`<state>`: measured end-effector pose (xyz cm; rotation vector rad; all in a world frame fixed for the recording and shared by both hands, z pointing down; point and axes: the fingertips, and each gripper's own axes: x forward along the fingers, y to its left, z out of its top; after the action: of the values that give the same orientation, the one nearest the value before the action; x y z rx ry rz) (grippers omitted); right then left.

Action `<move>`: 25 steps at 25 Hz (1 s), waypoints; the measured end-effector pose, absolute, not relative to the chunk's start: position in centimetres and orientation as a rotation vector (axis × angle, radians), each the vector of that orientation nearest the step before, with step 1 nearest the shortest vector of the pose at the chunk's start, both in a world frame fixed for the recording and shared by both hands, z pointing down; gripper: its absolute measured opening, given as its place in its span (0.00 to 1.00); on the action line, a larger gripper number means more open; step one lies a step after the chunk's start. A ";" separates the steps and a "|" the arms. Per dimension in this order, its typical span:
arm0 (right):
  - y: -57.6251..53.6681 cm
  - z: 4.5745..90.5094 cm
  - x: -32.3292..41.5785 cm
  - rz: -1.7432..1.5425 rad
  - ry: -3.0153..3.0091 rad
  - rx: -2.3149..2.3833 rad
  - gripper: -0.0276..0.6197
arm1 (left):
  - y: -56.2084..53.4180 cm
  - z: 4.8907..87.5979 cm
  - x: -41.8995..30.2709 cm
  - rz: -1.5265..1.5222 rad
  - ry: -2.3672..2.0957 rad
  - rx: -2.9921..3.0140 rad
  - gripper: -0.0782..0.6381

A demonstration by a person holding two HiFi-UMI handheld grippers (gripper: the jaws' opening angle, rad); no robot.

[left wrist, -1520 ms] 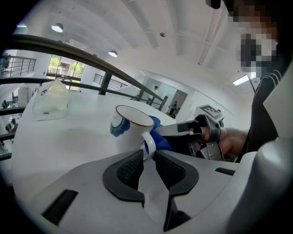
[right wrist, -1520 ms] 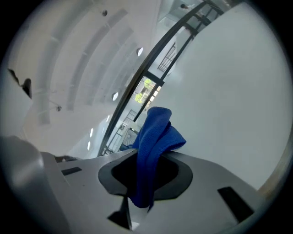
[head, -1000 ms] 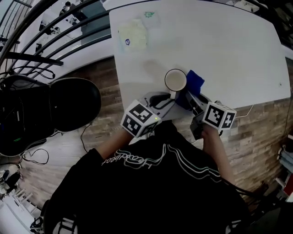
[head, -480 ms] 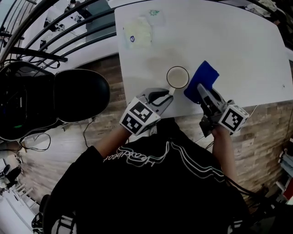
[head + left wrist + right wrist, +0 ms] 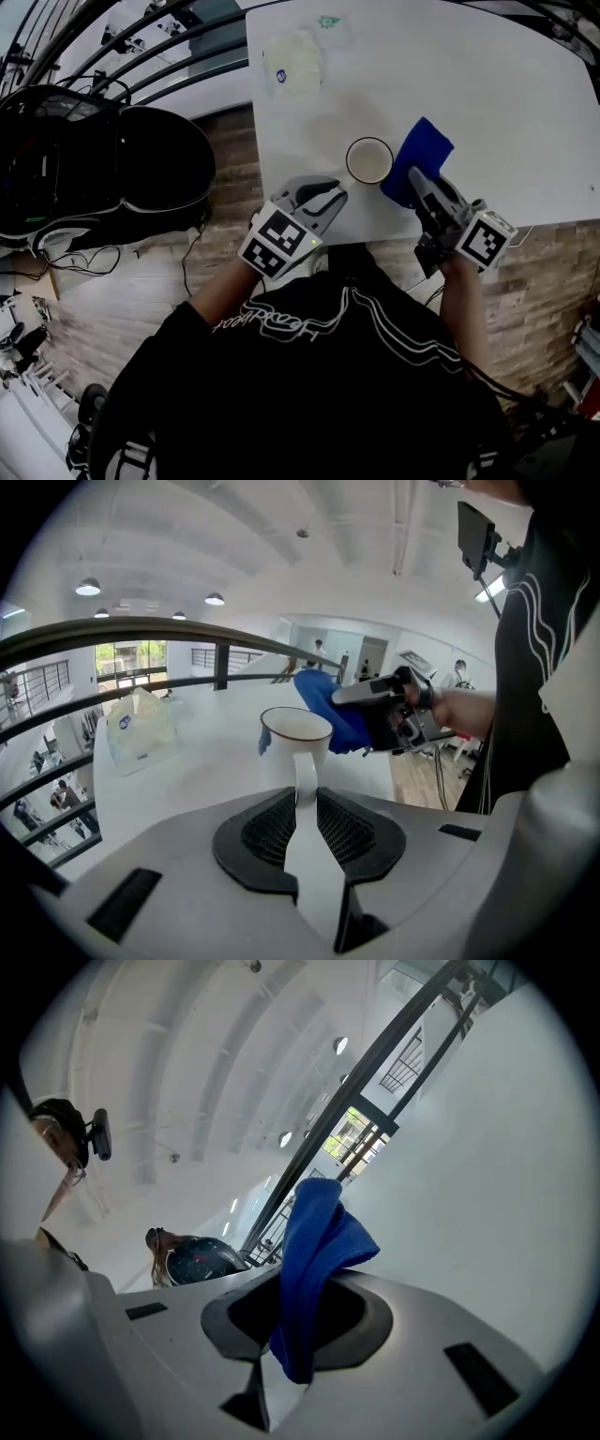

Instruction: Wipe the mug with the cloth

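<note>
A white mug [image 5: 369,160] stands on the white table [image 5: 487,84] near its front edge. My left gripper [image 5: 333,193] is shut on the mug's handle [image 5: 305,778], which sits between the black pads in the left gripper view. The mug [image 5: 296,735] is upright and looks empty. My right gripper [image 5: 416,185] is shut on a blue cloth [image 5: 419,157], which hangs right beside the mug's right side. In the right gripper view the cloth [image 5: 315,1241] sticks up folded from between the jaws of that gripper [image 5: 302,1309]. In the left gripper view the cloth [image 5: 336,716] lies just behind the mug.
A pale packet of tissues [image 5: 292,62] and a small printed slip [image 5: 328,22] lie at the table's far left. A black chair and bags [image 5: 112,178] stand on the floor to the left, by a dark railing [image 5: 141,56]. The table's front edge runs just under both grippers.
The right gripper has swung the cloth from the mug's near right side out to the right and farther back. The left gripper has kept hold of the handle.
</note>
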<state>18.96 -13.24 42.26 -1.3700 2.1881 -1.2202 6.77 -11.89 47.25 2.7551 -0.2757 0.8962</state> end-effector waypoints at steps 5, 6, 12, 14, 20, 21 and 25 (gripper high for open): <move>-11.0 43.2 19.0 -1.259 2.188 -1.370 0.14 | -9.8 47.1 7.2 0.893 -0.284 2.759 0.21; -11.0 43.4 18.9 -1.266 2.193 -1.376 0.14 | -9.8 47.0 7.1 0.897 -0.285 2.761 0.21; -14.6 45.8 17.7 -1.315 2.297 -1.524 0.14 | -13.7 47.0 6.1 0.884 -0.302 2.759 0.21; -15.2 46.3 17.8 -1.351 2.336 -1.554 0.14 | -14.5 46.7 6.2 0.876 -0.310 2.759 0.21; -14.4 47.0 17.3 -1.423 2.377 -1.569 0.14 | -14.4 46.2 5.8 0.880 -0.343 2.776 0.21; -14.4 47.1 17.2 -1.429 2.385 -1.570 0.14 | -14.4 46.2 5.7 0.879 -0.349 2.778 0.21; -14.8 47.4 18.9 -1.453 2.404 -1.566 0.14 | -15.7 46.3 7.4 0.880 -0.382 2.776 0.21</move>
<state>18.94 -14.82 47.41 -1.5663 2.4040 -1.4529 7.36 -15.69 46.27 2.7764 -0.3825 0.8799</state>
